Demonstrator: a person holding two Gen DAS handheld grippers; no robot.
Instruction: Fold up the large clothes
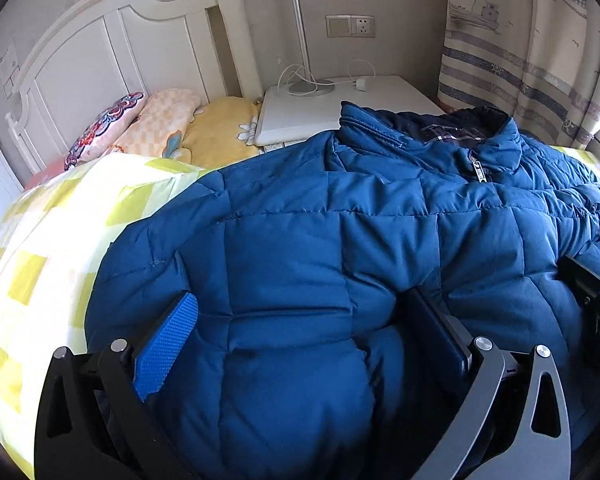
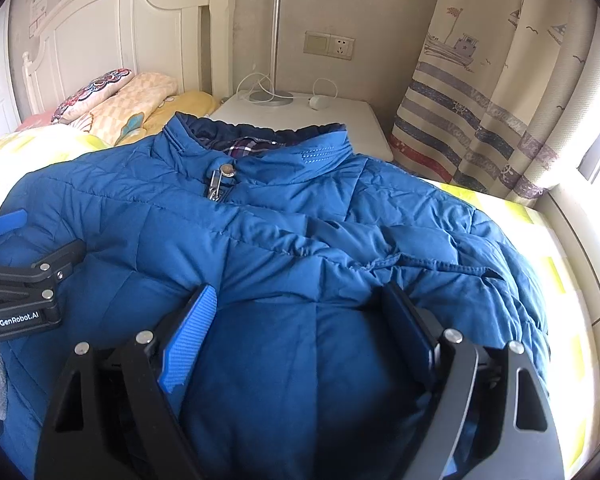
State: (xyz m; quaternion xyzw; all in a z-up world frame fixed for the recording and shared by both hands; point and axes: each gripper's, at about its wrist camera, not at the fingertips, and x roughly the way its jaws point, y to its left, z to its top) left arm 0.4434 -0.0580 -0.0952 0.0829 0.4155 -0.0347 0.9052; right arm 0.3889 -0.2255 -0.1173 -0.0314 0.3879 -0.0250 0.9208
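Note:
A large blue quilted puffer jacket (image 1: 340, 240) lies front-up on the bed, collar toward the nightstand, zipped, with a plaid lining showing at the neck. It also fills the right wrist view (image 2: 300, 248). My left gripper (image 1: 300, 320) is open, its jaws wide apart, and a thick puffed fold of the jacket's lower part bulges between them. My right gripper (image 2: 300, 312) is open the same way over the jacket's lower right part. The left gripper also shows at the left edge of the right wrist view (image 2: 24, 280).
A yellow and white checked bedsheet (image 1: 40, 240) covers the bed. Pillows (image 1: 160, 124) lie by the white headboard (image 1: 100, 52). A white nightstand (image 1: 340, 100) holds a lamp base and charger cable. A striped boat-print curtain (image 1: 520, 60) hangs at the right.

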